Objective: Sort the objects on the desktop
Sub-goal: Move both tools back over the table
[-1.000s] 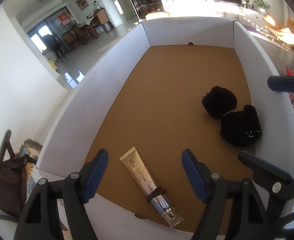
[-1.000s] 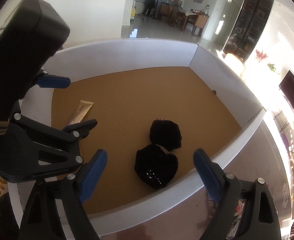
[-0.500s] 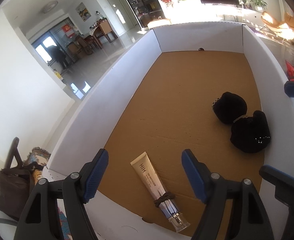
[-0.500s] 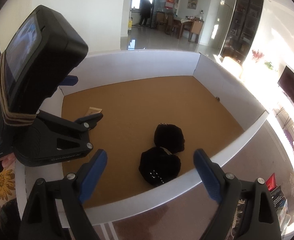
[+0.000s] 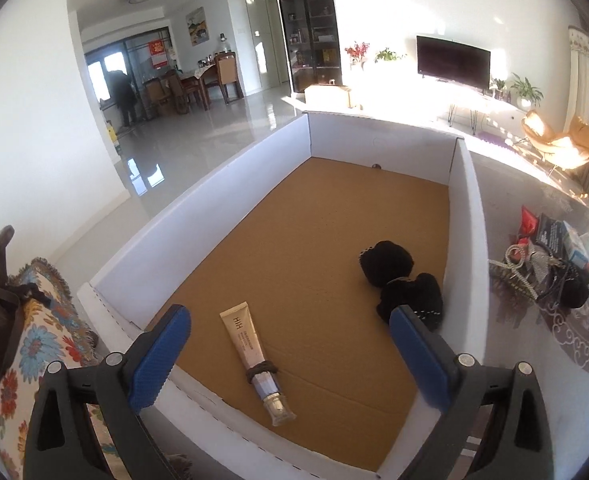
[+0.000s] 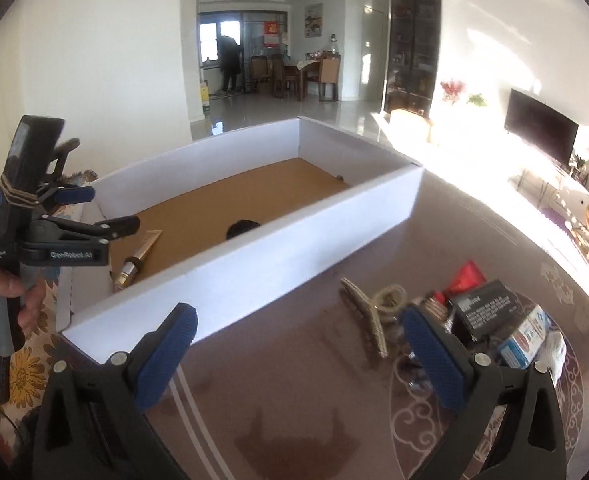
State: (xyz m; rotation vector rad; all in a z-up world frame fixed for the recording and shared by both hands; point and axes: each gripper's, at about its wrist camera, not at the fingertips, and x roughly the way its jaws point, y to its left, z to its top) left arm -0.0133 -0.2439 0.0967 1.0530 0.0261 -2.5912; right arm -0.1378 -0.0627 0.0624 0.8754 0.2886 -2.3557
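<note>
Since a second ago the right gripper (image 6: 294, 344) has swung away from over the white box (image 6: 278, 248) to hang above the brown tabletop (image 6: 278, 408) beside it, and both grippers' jaws have just been opening, with nothing between them. The left gripper (image 5: 290, 344) hovers at the box's near end, jaws spread wide and empty, over the gold cosmetic tube (image 5: 250, 344), which lies flat on the cardboard floor with a dark hair tie (image 5: 263, 370) looped round it near the cap. Two black fuzzy items (image 5: 404, 284) sit touching each other by the box's right wall. Outside that wall, a heap of unsorted things waits on the table: a gold hair claw (image 6: 368, 322), a black carton (image 6: 484, 308), a blue-and-white packet (image 6: 528, 338) and a red wrapper (image 6: 468, 274). The right gripper's wide, empty jaws point toward the near edge of this heap
</note>
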